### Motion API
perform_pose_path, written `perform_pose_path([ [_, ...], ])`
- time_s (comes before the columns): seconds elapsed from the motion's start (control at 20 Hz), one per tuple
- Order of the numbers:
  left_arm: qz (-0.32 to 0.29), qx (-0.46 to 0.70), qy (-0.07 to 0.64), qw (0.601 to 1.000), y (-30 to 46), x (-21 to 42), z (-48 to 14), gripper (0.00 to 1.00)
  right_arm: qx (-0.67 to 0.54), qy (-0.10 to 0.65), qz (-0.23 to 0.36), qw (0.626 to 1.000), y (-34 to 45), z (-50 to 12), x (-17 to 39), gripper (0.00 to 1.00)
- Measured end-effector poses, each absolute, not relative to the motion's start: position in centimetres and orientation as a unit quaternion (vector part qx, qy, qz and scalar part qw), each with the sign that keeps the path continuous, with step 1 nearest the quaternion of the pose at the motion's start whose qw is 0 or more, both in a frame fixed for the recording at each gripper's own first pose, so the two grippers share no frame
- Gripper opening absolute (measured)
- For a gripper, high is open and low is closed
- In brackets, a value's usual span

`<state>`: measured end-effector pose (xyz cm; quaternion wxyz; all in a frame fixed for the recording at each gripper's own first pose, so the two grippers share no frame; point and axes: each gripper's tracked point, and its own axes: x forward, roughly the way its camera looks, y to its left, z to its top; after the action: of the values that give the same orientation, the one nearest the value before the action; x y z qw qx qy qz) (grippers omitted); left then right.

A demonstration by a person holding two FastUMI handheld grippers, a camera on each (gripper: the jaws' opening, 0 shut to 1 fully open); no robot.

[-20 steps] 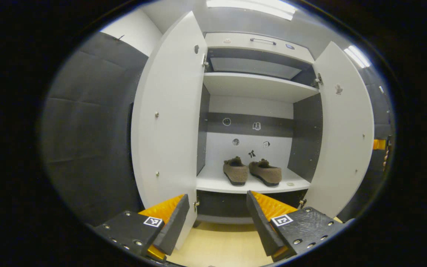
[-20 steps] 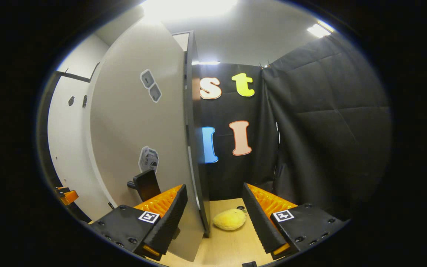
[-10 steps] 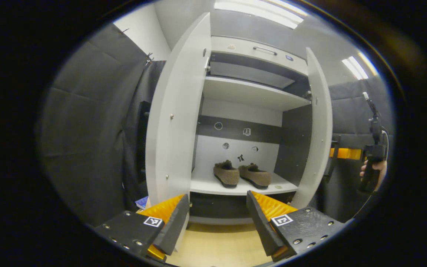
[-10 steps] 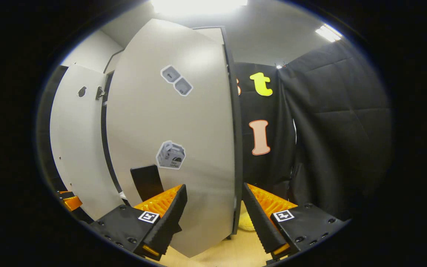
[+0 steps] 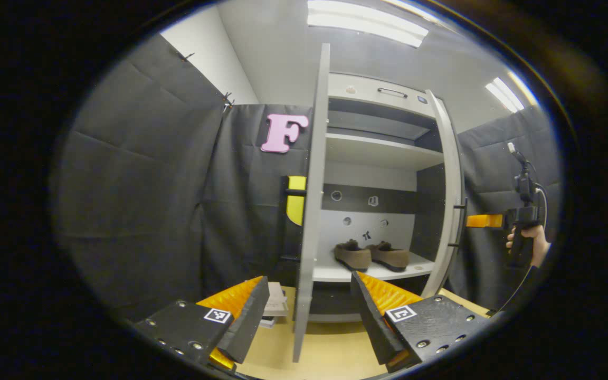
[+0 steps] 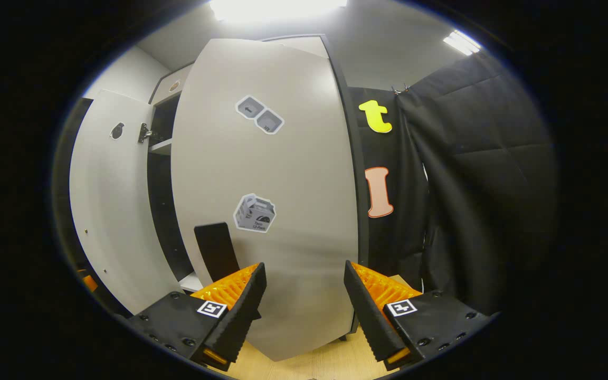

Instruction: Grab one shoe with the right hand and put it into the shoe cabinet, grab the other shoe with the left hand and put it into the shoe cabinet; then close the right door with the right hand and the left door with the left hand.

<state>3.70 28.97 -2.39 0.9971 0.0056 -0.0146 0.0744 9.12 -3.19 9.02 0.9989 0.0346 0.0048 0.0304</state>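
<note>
In the left gripper view, the left claw [image 5: 309, 311] stands wide and holds nothing, its fingers on either side of the left door's [image 5: 309, 211] edge without touching it. A small stack of books [image 5: 275, 305] lies on the floor behind that door. Farther in, two brown shoes [image 5: 371, 255] sit side by side on the cabinet's lower shelf [image 5: 330, 273]. Beyond, a hand [image 5: 533, 244] holds the other gripper outside the right door [image 5: 449, 211].

In the right gripper view, the right claw [image 6: 304, 306] gapes wide and empty, close before the right door [image 6: 293, 211], which is partly closed. Its black handle [image 6: 215, 252] sits just above the claw's left finger.
</note>
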Motion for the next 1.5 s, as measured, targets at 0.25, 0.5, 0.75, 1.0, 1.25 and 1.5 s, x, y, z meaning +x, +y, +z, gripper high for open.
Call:
perform_pose_path([
  [0.25, 0.11, 0.038, -0.014, 0.993, 34.8, 5.5, 0.7, 0.9, 0.024, 0.01, 0.016, 1.0, -4.2, 8.5, 8.5, 0.97],
  [0.5, 0.108, 0.027, -0.015, 0.994, 39.0, 9.1, 2.4, 0.97, 0.024, 0.032, 0.003, 0.999, -4.6, 7.7, 8.2, 0.97],
  [0.75, 0.064, -0.024, -0.023, 0.997, 40.7, 12.3, 2.2, 0.93, 0.02, 0.056, -0.009, 0.998, -4.9, 6.6, 8.0, 0.97],
  [1.0, 0.017, -0.007, -0.037, 0.999, 38.6, 15.9, 4.0, 0.97, 0.044, 0.078, -0.015, 0.996, -4.6, 6.0, 7.7, 0.97],
  [1.25, 0.036, -0.027, -0.046, 0.998, 38.1, 15.5, 4.0, 0.9, 0.043, 0.08, -0.038, 0.995, -5.5, 5.5, 7.7, 0.98],
  [1.5, 0.025, -0.062, -0.031, 0.997, 34.3, 15.7, 3.3, 0.89, 0.051, 0.077, -0.044, 0.995, -6.3, 5.4, 7.6, 0.97],
])
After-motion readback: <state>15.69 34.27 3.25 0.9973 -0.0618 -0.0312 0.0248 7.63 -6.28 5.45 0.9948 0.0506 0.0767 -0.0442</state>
